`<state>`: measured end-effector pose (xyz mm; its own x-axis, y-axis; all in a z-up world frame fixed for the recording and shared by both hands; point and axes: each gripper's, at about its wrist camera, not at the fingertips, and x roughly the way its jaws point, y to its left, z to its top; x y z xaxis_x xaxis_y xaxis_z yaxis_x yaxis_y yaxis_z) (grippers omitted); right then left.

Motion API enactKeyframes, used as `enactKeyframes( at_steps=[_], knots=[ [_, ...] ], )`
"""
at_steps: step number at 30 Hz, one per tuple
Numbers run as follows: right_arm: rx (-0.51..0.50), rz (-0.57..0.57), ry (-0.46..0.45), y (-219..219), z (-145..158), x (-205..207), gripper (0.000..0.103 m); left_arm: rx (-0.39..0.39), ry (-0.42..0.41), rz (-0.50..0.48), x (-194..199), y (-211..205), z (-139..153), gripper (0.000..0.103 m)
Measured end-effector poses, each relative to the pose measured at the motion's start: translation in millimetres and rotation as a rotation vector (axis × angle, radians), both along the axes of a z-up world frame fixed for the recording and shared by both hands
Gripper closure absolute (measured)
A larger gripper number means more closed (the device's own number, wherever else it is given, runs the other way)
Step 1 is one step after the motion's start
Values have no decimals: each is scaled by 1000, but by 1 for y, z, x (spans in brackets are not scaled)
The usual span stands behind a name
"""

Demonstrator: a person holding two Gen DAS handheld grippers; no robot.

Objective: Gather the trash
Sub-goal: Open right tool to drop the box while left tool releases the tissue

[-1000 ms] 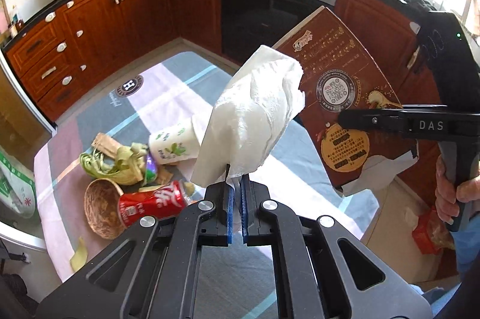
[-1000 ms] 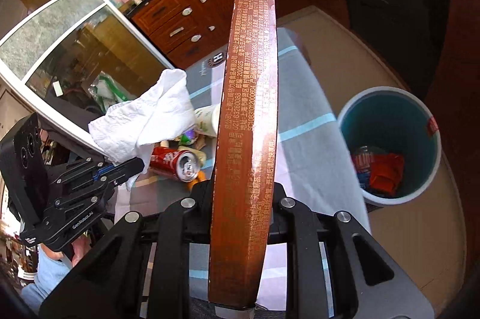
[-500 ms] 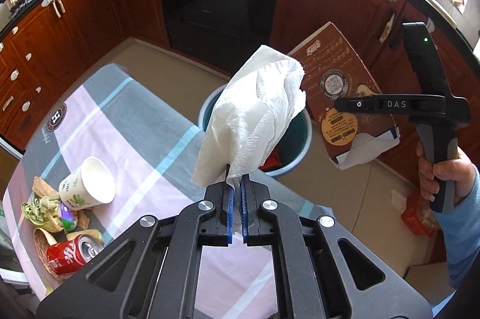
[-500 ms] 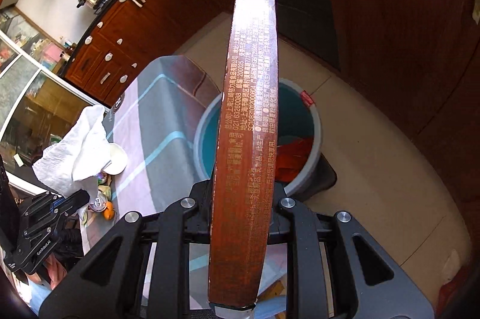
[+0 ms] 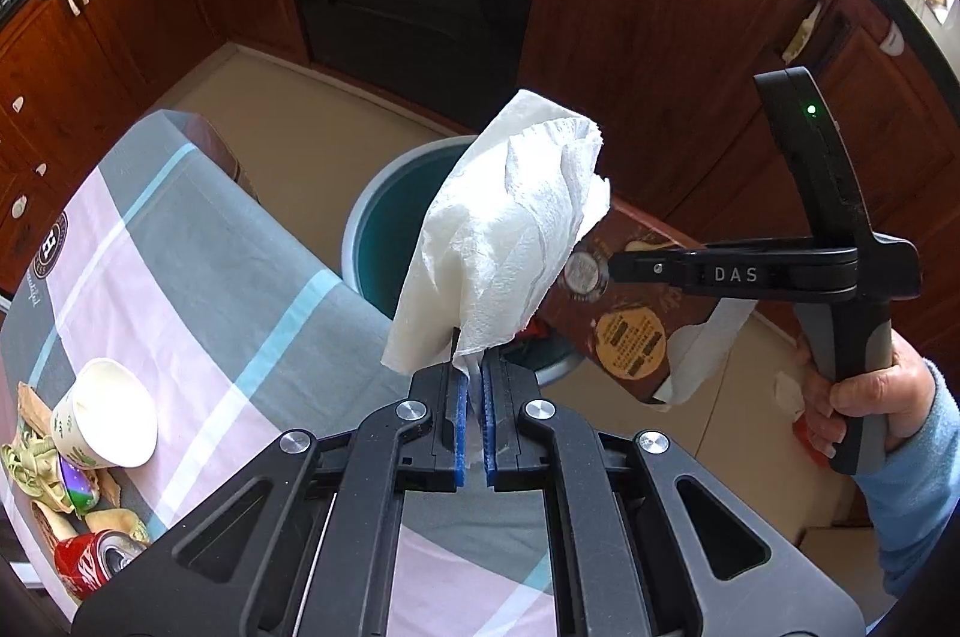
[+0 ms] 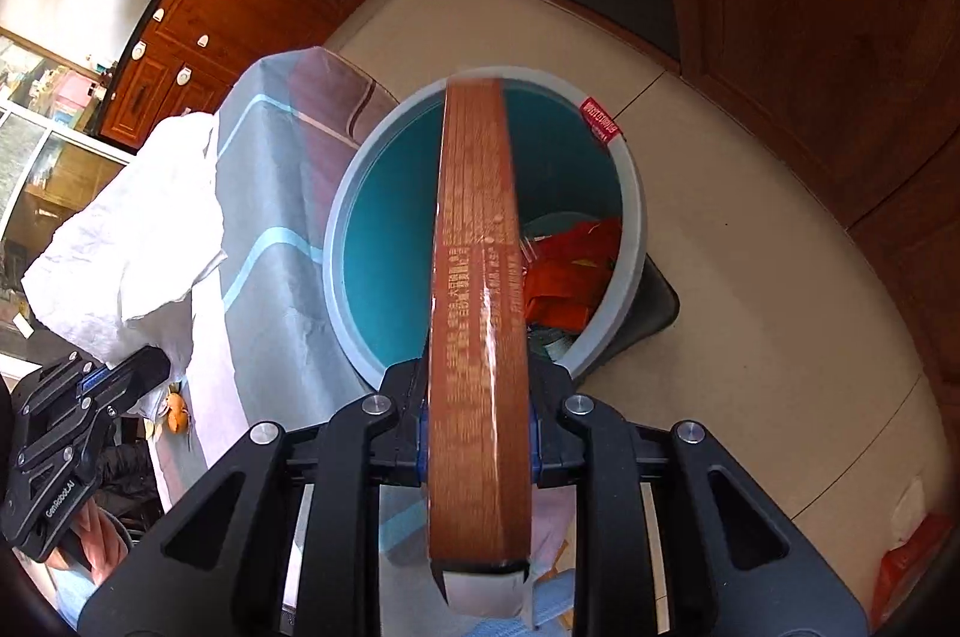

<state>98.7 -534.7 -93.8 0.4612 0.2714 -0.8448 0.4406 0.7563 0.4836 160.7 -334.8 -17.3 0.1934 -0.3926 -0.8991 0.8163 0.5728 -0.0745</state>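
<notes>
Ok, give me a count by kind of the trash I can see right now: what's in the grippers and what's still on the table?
Paper towel, in the left gripper: 1
Brown cardboard box, in the right gripper: 1
Paper cup, on the table: 1
Red soda can, on the table: 1
Pile of peels and scraps, not countable singly: 1
Total: 5

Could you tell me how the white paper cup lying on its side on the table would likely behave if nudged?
The white paper cup lies on its side, so it would probably roll. It looks empty and thin-walled, so it is likely light and easily crushed.
</notes>
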Motion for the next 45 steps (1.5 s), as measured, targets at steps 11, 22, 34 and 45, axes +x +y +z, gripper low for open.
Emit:
enactKeyframes(
  at_steps=[11, 22, 34, 45],
  knots=[
    [-15, -74, 0, -16, -6, -7, 31, 18, 22, -11, 5, -12, -15, 98],
    [-21, -92, 16, -16, -7, -14, 28, 30, 25, -18, 4, -19, -24, 98],
    [0, -96, 45, -15, -17, -25, 28, 54, 37, -23, 2, -33, -39, 98],
    [4, -125, 44, -19, -13, -33, 19, 56, -12, 22, 8, -44, -39, 36]
  ],
)
